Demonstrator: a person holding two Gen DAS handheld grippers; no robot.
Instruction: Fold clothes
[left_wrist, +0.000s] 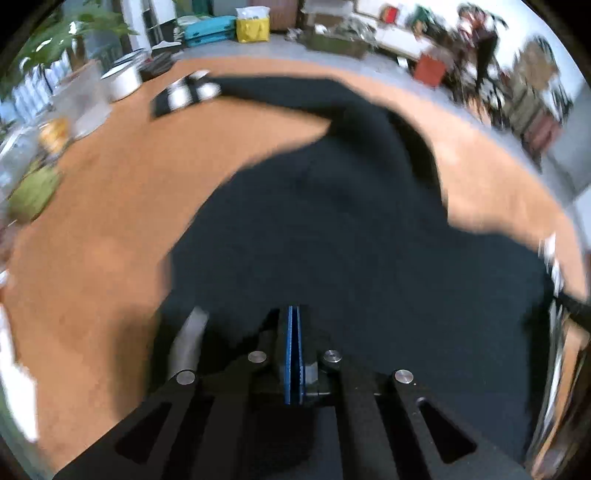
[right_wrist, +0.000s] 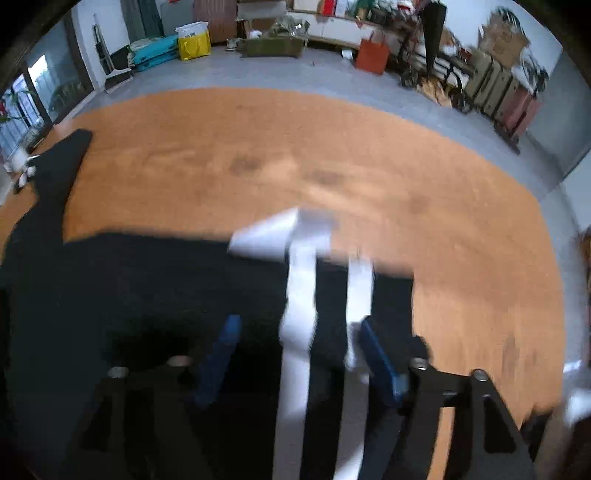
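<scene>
A black garment with white stripes lies spread on the orange-brown table. One sleeve with a striped cuff stretches to the far left. My left gripper has its blue pads pressed together, and black fabric bunches around them, so it looks shut on the garment. In the right wrist view the garment covers the near left of the table. My right gripper is open, its blue pads on either side of two white stripes of the cloth. Both views are motion-blurred.
On the table's left edge stand a white round container, a clear plastic tub and a green object. Potted plant leaves hang behind them. Beyond the table's far edge are grey floor, bags, boxes and suitcases.
</scene>
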